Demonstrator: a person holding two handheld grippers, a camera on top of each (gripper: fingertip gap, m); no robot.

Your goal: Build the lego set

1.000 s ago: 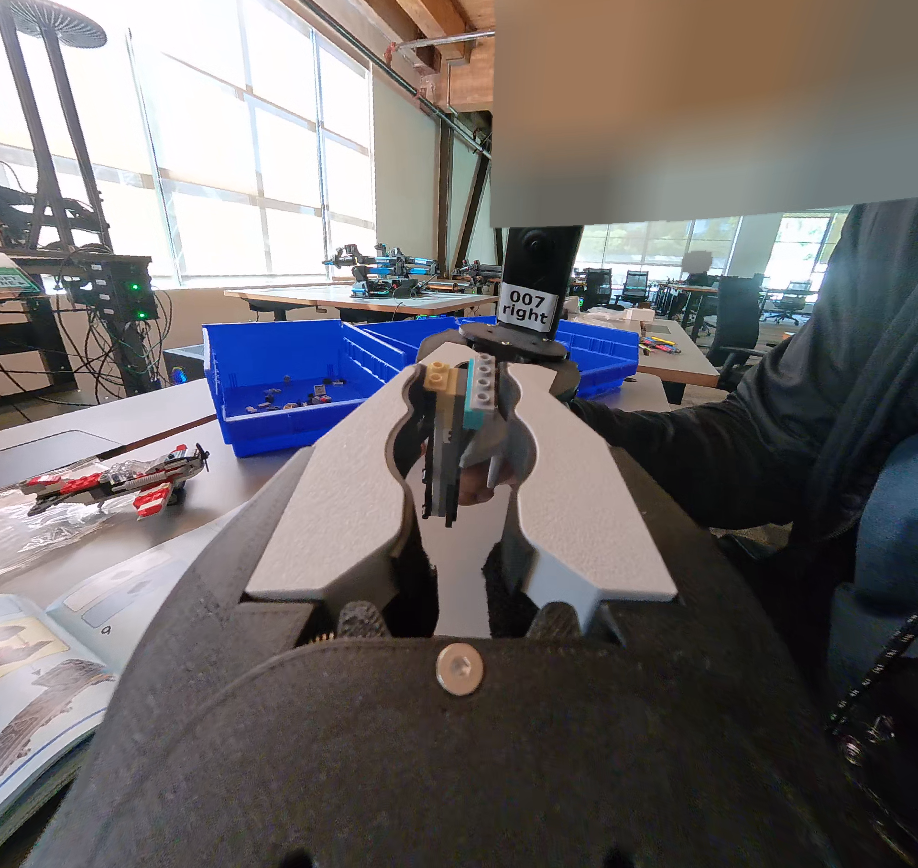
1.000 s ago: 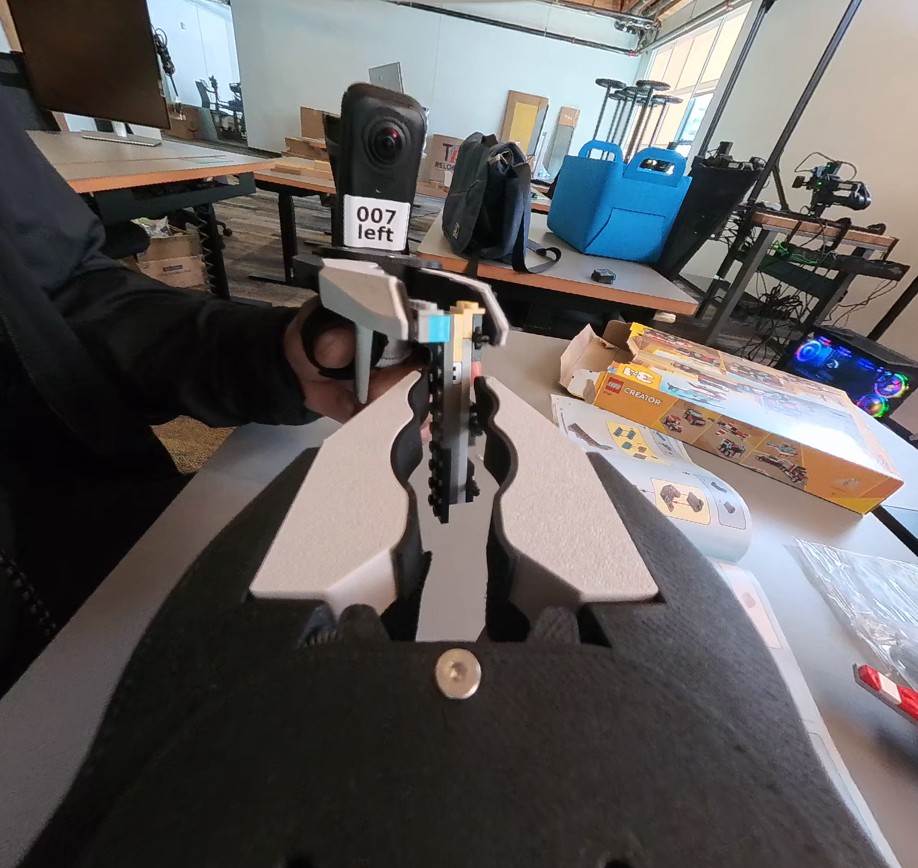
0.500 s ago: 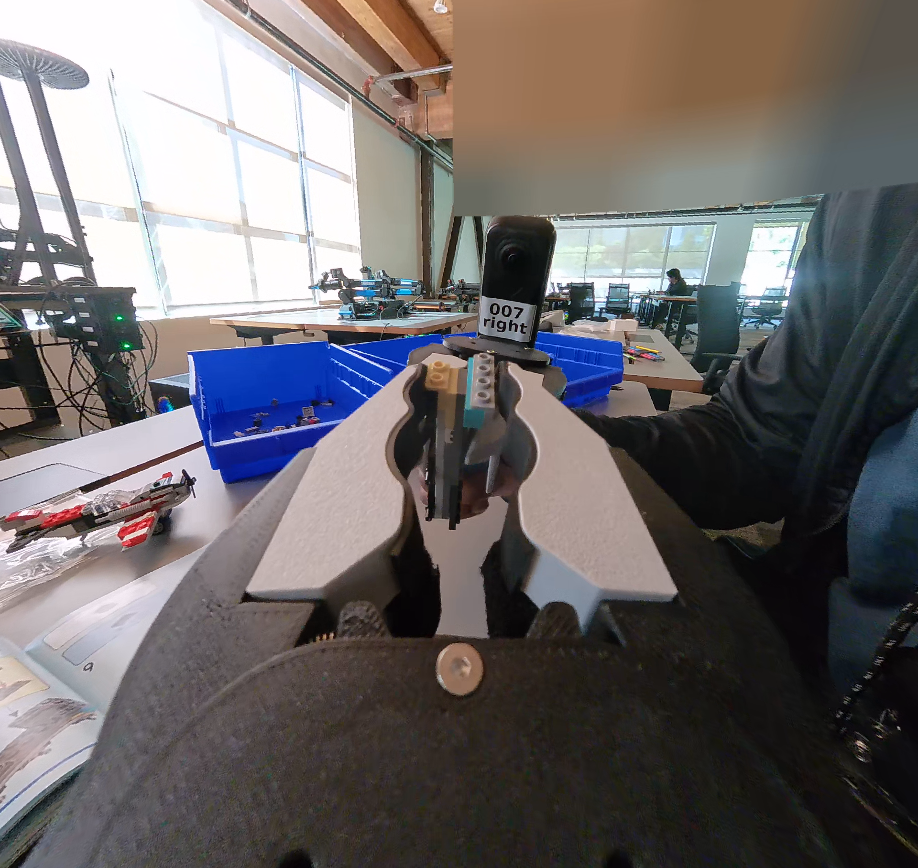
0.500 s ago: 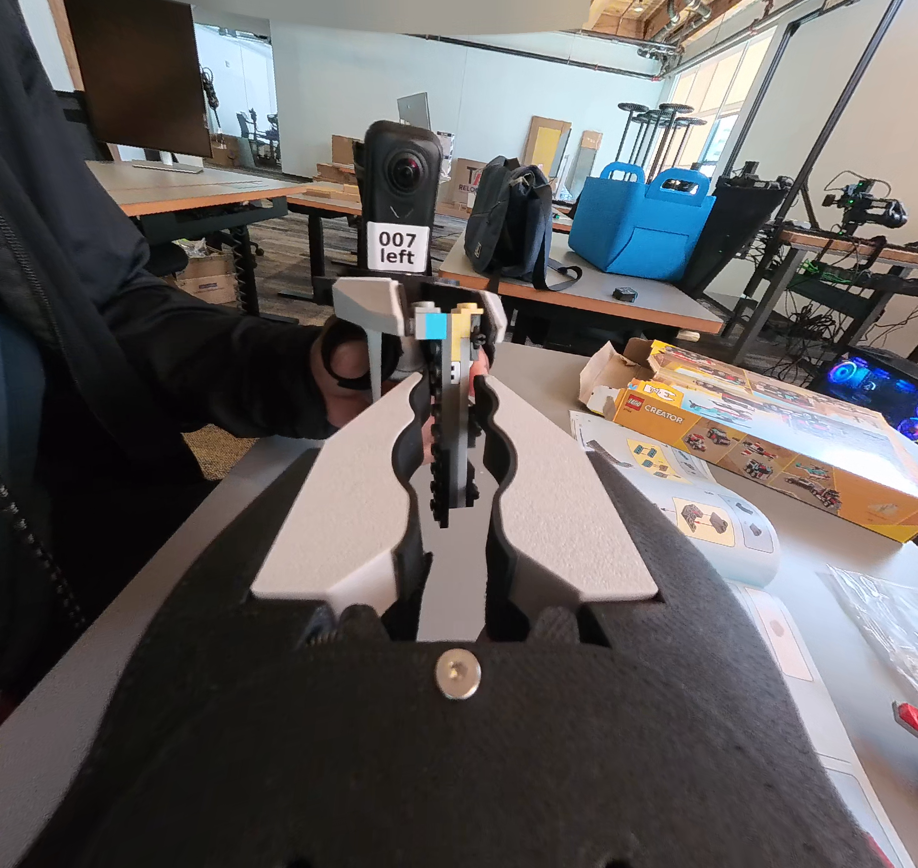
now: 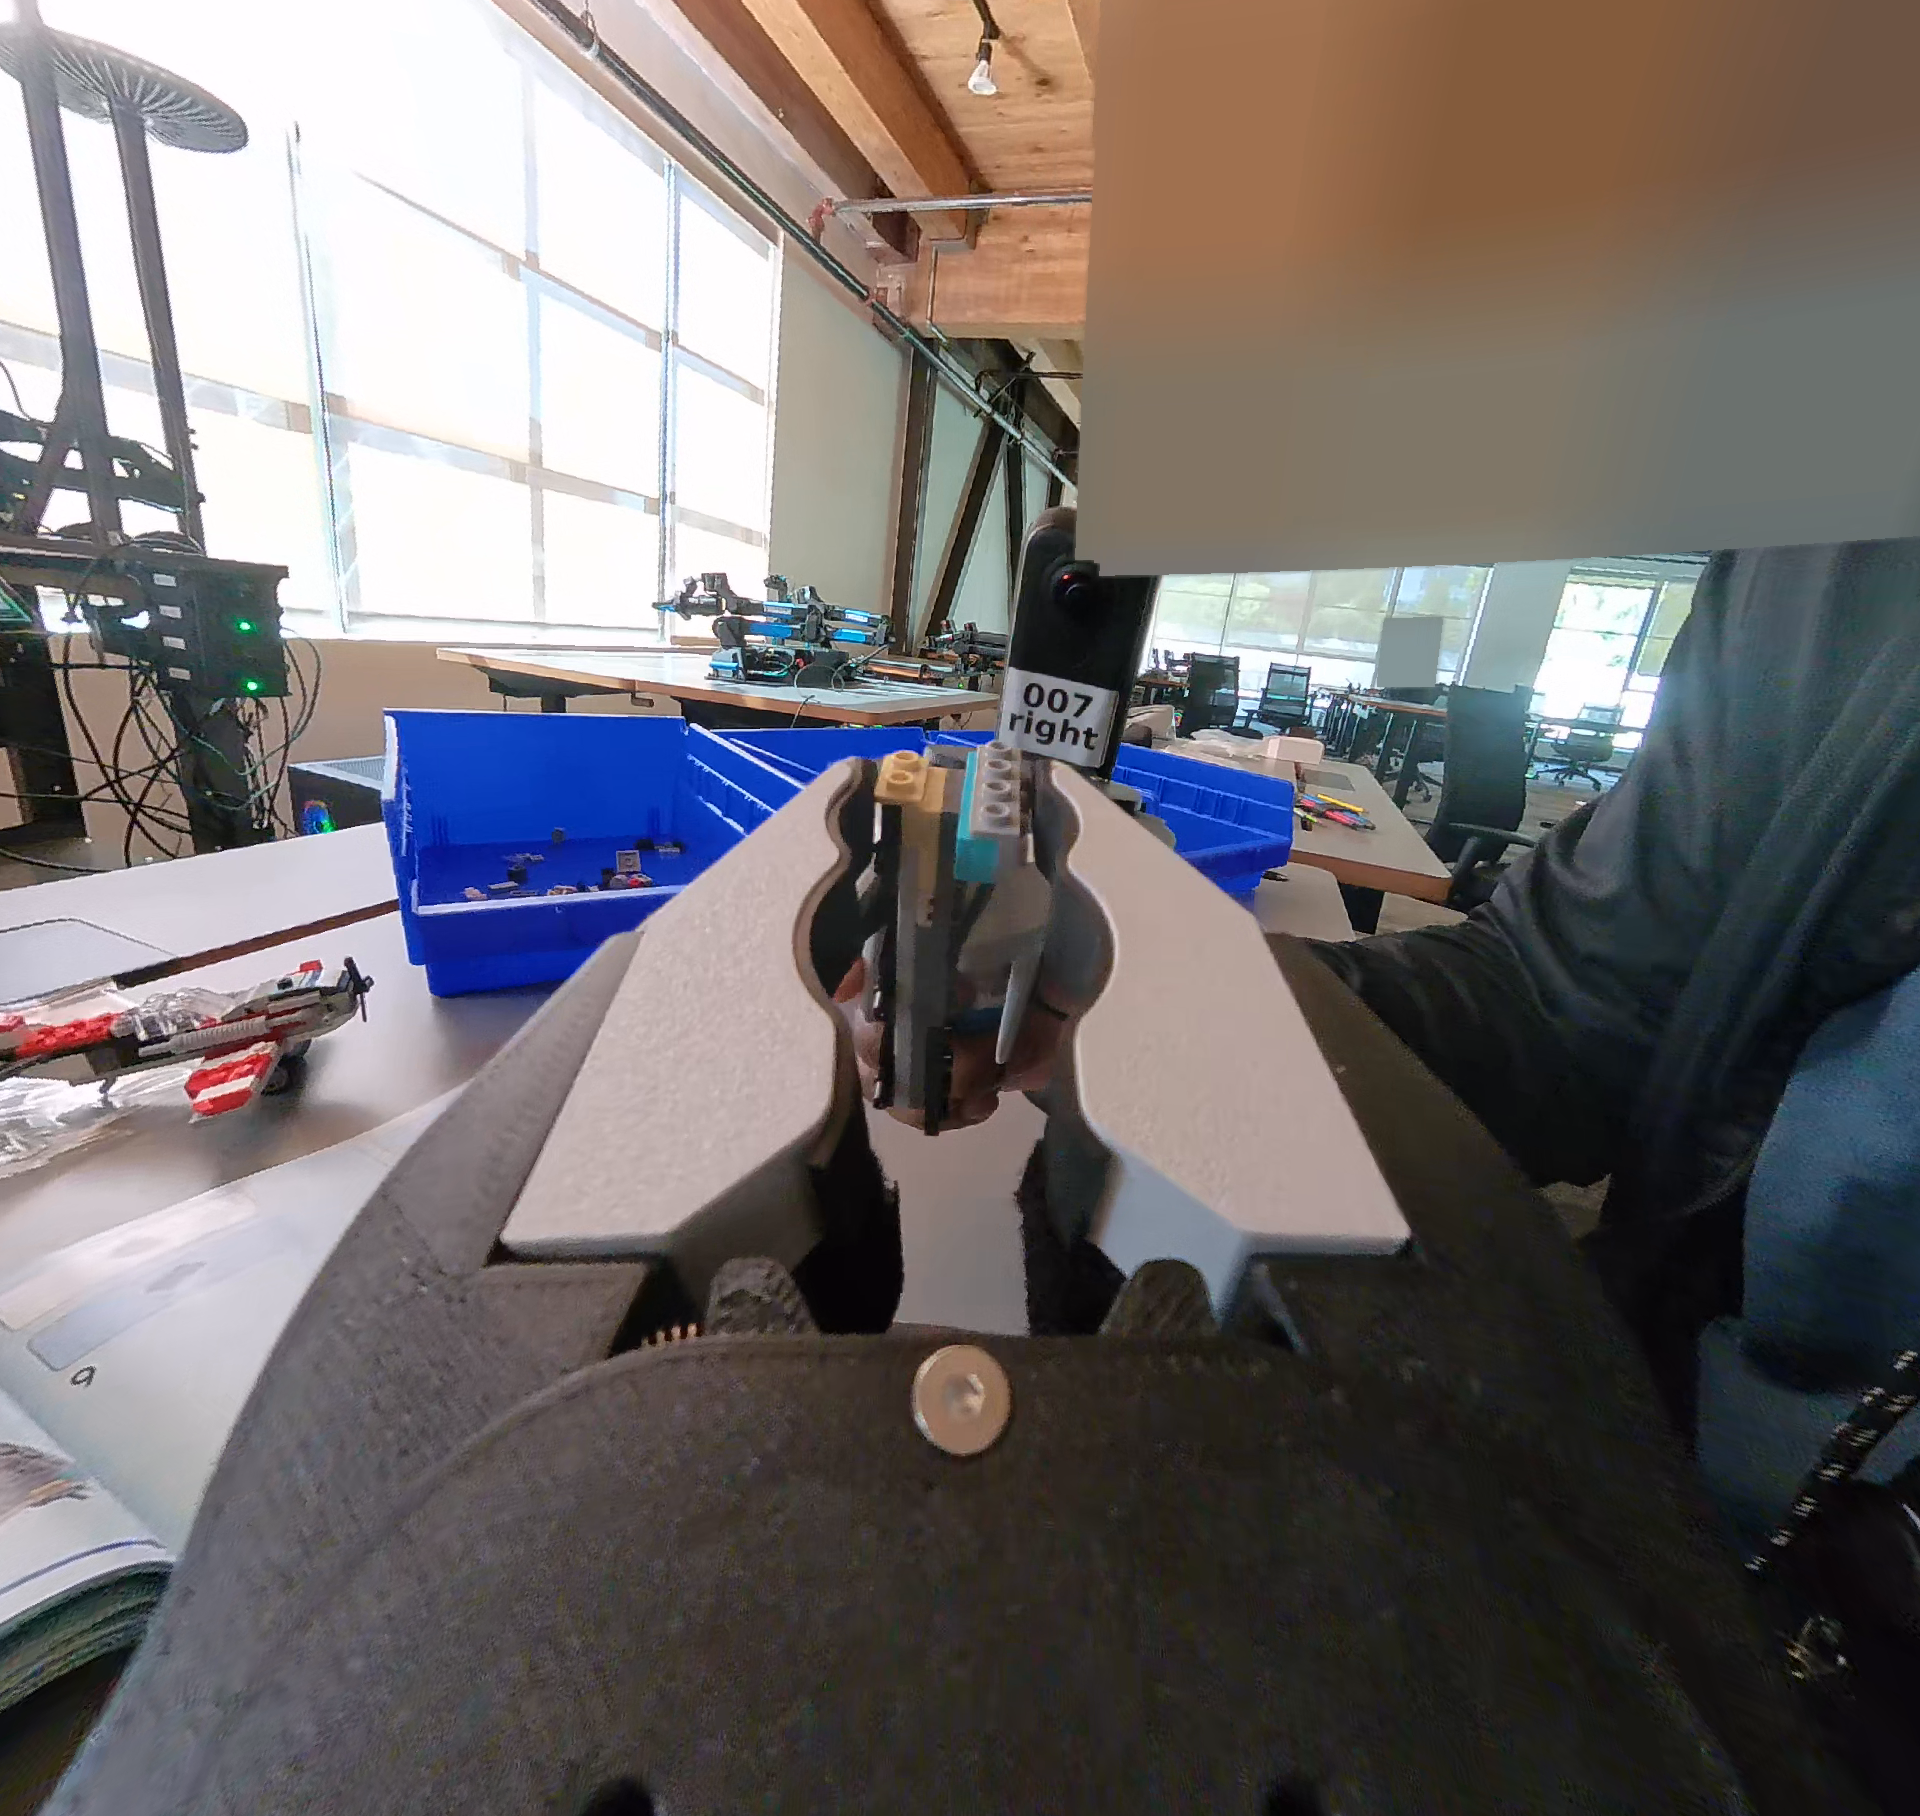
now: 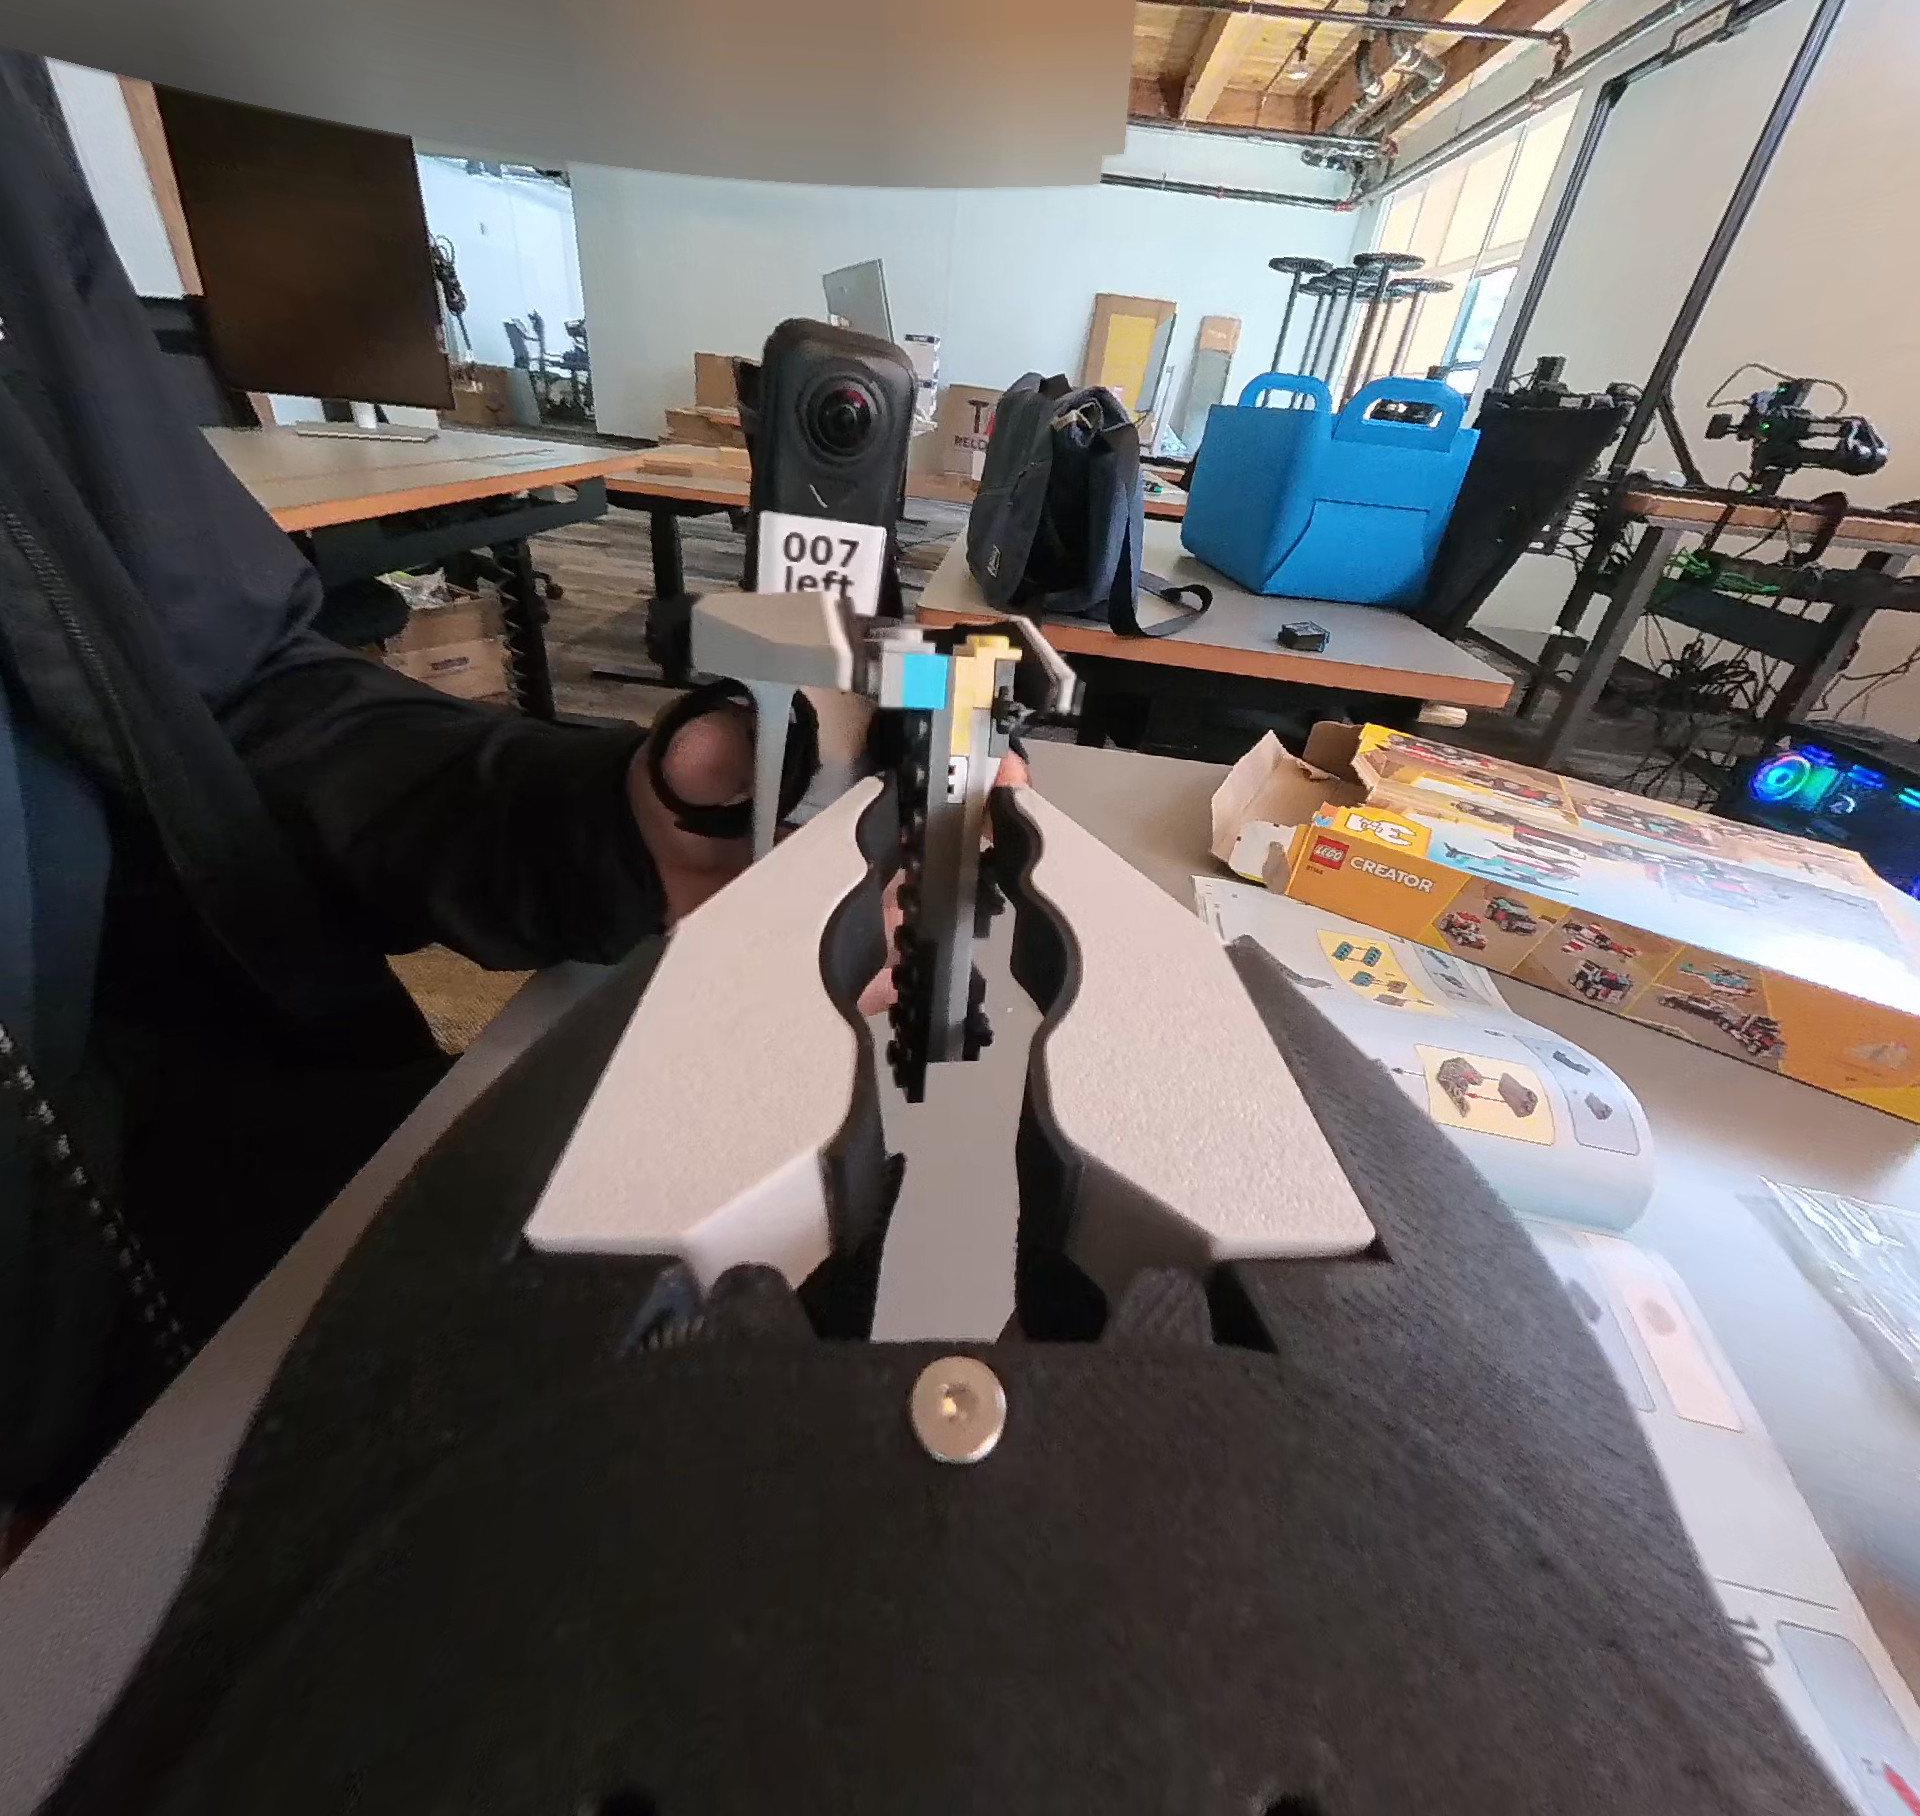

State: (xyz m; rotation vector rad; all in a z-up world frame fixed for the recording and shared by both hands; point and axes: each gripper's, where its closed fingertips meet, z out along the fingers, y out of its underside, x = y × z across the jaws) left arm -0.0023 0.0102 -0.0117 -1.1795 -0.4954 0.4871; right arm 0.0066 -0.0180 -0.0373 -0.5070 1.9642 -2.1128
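Pinching one slim grey-and-black plastic brick assembly (image 5: 914,945) between them above the grey table (image 5: 260,893), the left gripper (image 5: 951,800) and right gripper (image 6: 935,810) both clamp its flat sides — light and stiff, likely apt to snap apart at seams — best held across broad plates.
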